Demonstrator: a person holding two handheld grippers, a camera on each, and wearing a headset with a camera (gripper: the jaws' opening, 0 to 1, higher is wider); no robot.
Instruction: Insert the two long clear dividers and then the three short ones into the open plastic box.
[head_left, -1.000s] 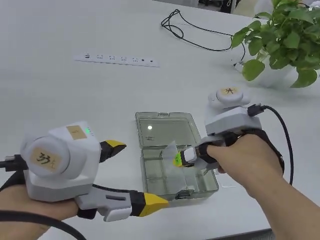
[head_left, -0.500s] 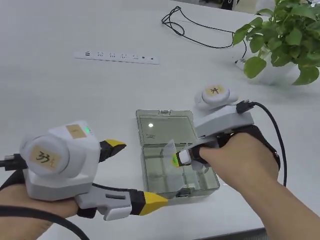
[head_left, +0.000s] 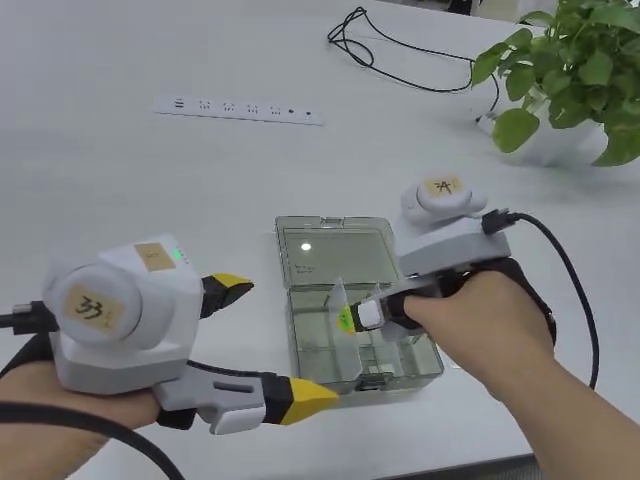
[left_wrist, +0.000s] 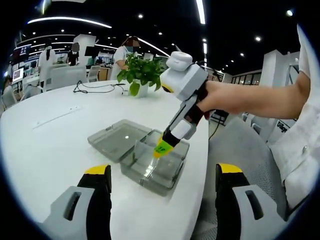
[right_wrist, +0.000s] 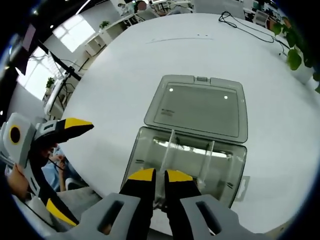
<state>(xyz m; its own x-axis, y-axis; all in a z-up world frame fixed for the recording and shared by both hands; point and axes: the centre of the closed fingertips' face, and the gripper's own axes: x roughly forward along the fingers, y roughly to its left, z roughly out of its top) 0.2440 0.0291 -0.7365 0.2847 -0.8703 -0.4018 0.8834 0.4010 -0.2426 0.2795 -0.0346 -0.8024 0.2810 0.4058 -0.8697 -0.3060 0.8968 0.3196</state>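
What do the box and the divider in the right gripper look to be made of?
Box: smoke-tinted see-through plastic, glossy; light spots glint on it. Divider, pinched by the right gripper: thin clear plastic, probably; the box shows through it.

The left tongs (head_left: 283, 343) had a white housing, yellow-tipped black jaws, a handwritten tan label (head_left: 92, 308) and a green light (head_left: 181, 257). The right tongs (head_left: 352, 318) matched, trailing a black cable (head_left: 573, 290). A white sleeve (left_wrist: 300, 145) covered the arm.

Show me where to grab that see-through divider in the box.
Probably its top edge, from above. The divider stands on edge in the box, thin and flat, so only that edge is free; the right tool pinches it there.
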